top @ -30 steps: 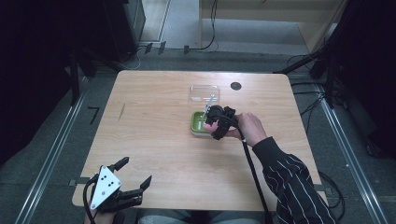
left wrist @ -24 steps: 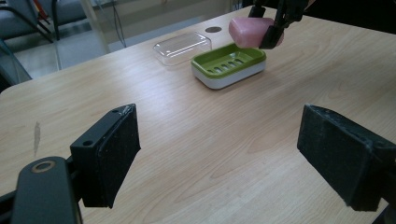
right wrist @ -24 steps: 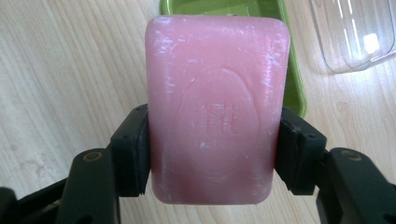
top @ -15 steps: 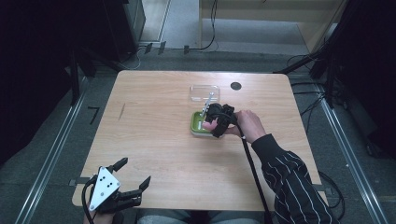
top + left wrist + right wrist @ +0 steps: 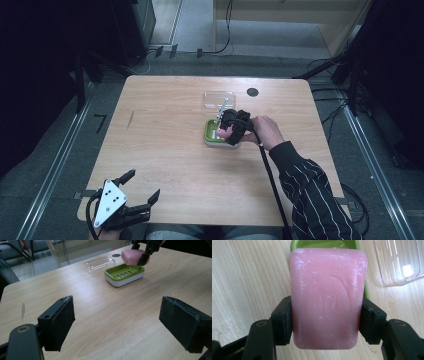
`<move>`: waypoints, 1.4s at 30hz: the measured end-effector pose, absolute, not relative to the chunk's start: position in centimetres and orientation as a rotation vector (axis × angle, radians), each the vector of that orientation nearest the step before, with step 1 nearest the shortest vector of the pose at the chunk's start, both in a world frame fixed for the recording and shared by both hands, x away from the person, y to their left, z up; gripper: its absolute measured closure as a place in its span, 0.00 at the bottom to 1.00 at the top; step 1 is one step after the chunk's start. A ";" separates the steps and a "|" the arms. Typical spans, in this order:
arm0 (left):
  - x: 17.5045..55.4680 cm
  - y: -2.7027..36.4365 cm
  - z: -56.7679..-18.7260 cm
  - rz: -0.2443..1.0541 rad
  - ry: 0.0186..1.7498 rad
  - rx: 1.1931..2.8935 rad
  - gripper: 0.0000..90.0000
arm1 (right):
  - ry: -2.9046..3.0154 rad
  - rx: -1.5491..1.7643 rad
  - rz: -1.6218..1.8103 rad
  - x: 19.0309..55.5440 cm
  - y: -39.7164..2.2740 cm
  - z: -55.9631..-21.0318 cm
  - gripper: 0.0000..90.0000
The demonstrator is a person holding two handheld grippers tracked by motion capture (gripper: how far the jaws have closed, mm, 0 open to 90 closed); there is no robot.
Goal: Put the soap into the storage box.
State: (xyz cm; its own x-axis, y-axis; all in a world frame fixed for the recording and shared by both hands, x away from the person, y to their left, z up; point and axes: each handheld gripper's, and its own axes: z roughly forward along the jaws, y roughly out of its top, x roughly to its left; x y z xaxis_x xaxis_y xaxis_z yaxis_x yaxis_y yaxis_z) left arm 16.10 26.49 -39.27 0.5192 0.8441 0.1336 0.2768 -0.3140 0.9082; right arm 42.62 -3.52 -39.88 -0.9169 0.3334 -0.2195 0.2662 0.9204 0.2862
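Little has shifted since a second ago: the right gripper [image 5: 231,129] hangs over the dish [image 5: 211,136] much as it did, and the left gripper [image 5: 131,200] sits where it was at the near left corner of the worktop [image 5: 165,150]. Its fingers [image 5: 282,320] are closed on the long sides of a pink soap [image 5: 327,297] (a stamped oval mark faces the right gripper's camera), one pad on each side, pressing against the bar. From the left gripper view the soap [image 5: 132,257] is held clear of the green dish [image 5: 124,275], just above its far end, with the slotted floor of the dish open beneath it. The dish has a white base and stands near the middle of the worktop. A clear lid [image 5: 219,99] lies flat just beyond the dish, apart from it, and a small dark round hole [image 5: 252,92] shows in the worktop to the right of the lid. The left fingers [image 5: 58,323] stand wide apart with only bare wood between them, gripping nothing, and point across the worktop toward the dish. A striped sleeve [image 5: 310,185] leads back from the right hand.
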 end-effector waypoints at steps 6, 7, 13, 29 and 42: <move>15.9 26.6 -39.3 0.782 0.932 1.843 0.15 | 2.817 0.410 0.373 43.2 -3.4 -40.2 0.43; 15.9 26.6 -39.3 0.782 0.932 1.844 0.15 | 2.818 0.391 0.378 43.3 -3.4 -40.3 0.43; 15.8 26.7 -39.3 0.788 0.938 1.841 0.15 | 2.820 0.372 0.372 43.8 -3.2 -40.7 0.43; 15.5 26.9 -39.3 0.793 0.951 1.839 0.15 | 2.828 0.315 0.376 44.9 -2.8 -41.3 0.43; 15.2 27.1 -39.3 0.800 0.962 1.833 0.15 | 2.842 0.296 0.367 45.8 -2.7 -42.3 0.43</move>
